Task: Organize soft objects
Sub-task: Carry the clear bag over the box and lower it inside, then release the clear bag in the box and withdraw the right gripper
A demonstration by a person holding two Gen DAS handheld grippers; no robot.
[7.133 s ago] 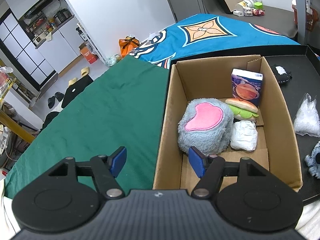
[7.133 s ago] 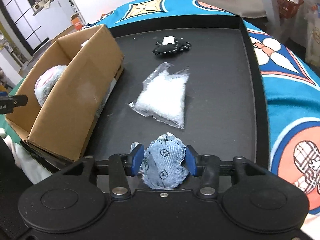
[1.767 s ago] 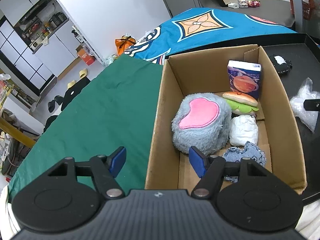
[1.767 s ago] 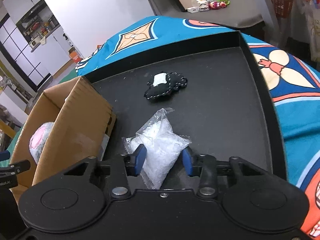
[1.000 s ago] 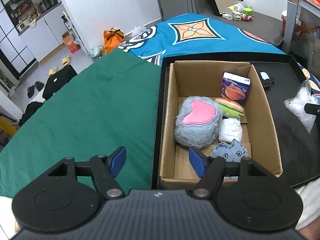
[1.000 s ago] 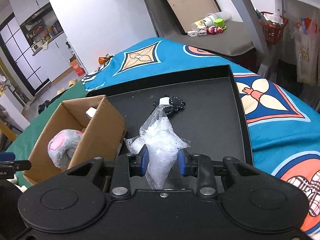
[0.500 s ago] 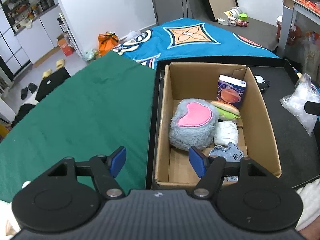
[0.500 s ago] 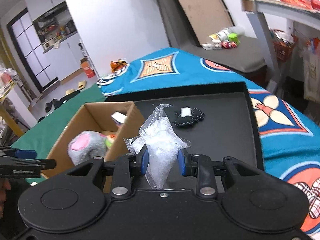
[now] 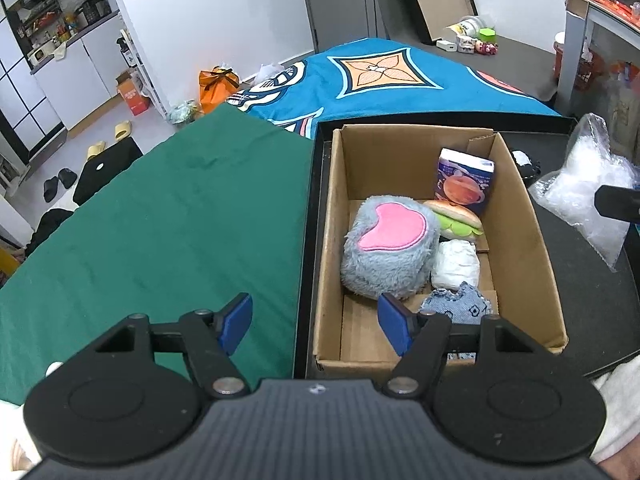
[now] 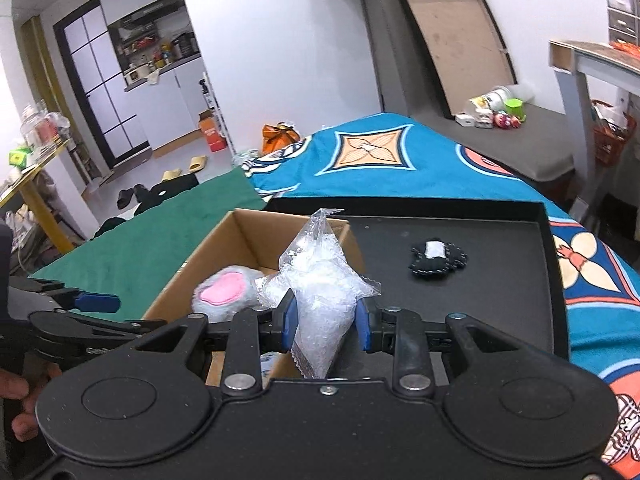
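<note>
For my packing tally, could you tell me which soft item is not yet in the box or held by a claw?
The black pouch with a white patch: it lies alone on the black tray, outside the cardboard box.

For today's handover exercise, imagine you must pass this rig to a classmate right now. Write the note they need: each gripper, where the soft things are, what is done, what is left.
Right gripper: shut on the clear plastic bag of white filling, held in the air near the cardboard box.
Left gripper: open, holding nothing, over the box's near left corner.
Done: grey and pink plush, sandwich toy, white bundle, denim piece and blue carton lie in the box.
Left: put the bag into the box, then fetch the black pouch, which lies on the black tray.
</note>
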